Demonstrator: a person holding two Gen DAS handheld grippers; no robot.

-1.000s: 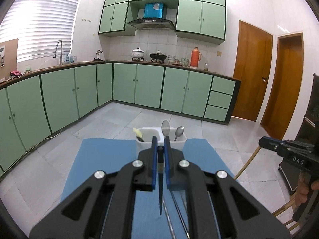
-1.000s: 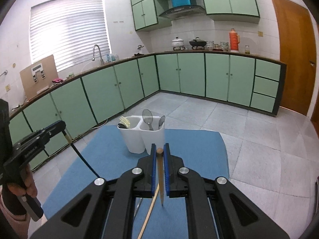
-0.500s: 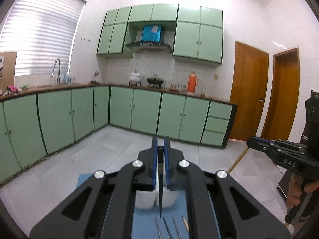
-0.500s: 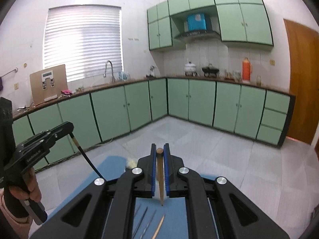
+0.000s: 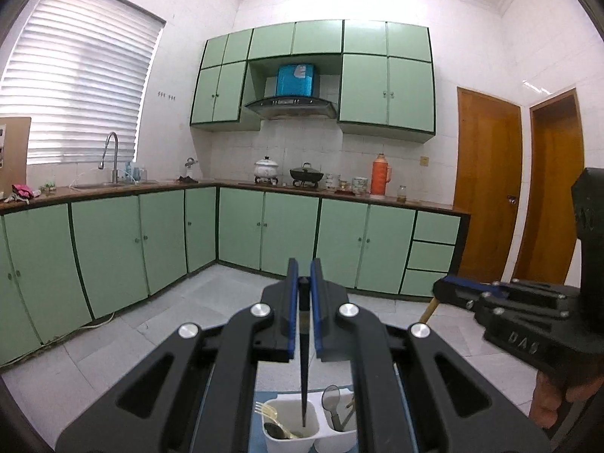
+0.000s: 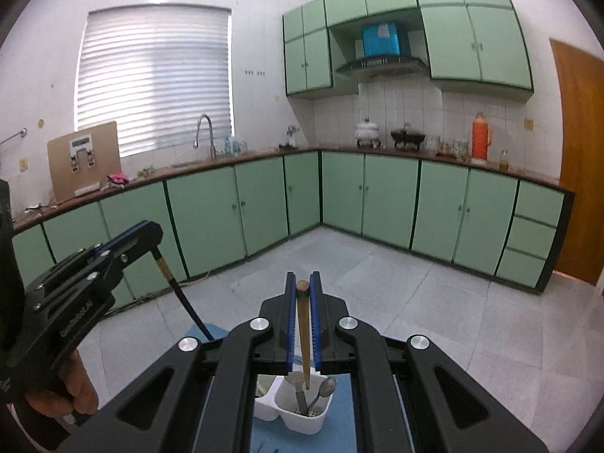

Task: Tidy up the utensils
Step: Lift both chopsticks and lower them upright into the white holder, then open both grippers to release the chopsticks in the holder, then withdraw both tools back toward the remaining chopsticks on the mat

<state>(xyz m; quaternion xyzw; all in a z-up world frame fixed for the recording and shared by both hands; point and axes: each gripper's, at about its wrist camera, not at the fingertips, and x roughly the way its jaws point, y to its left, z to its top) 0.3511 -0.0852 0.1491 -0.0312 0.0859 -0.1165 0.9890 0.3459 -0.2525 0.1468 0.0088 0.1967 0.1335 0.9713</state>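
Note:
My left gripper (image 5: 303,283) is shut on a black chopstick (image 5: 303,358) that hangs point down over the left compartment of a white utensil holder (image 5: 290,443). That compartment holds a pale plastic fork (image 5: 266,413); the right one holds metal spoons (image 5: 332,407). My right gripper (image 6: 302,294) is shut on a wooden chopstick (image 6: 303,339), its tip above the holder (image 6: 298,421) compartment with spoons (image 6: 326,387). The left gripper also shows in the right wrist view (image 6: 128,239), and the right gripper in the left wrist view (image 5: 453,290).
The holder stands on a blue mat (image 6: 339,430) on a table above a grey tiled floor. Green cabinets (image 5: 264,234) line the far walls, with wooden doors (image 5: 487,188) at the right. Both grippers hang close together over the holder.
Both grippers have risen and moved forward over the holder, tilting up. The holder now sits low in both views, beneath the hanging chopstick tips. The loose utensils on the mat are out of sight.

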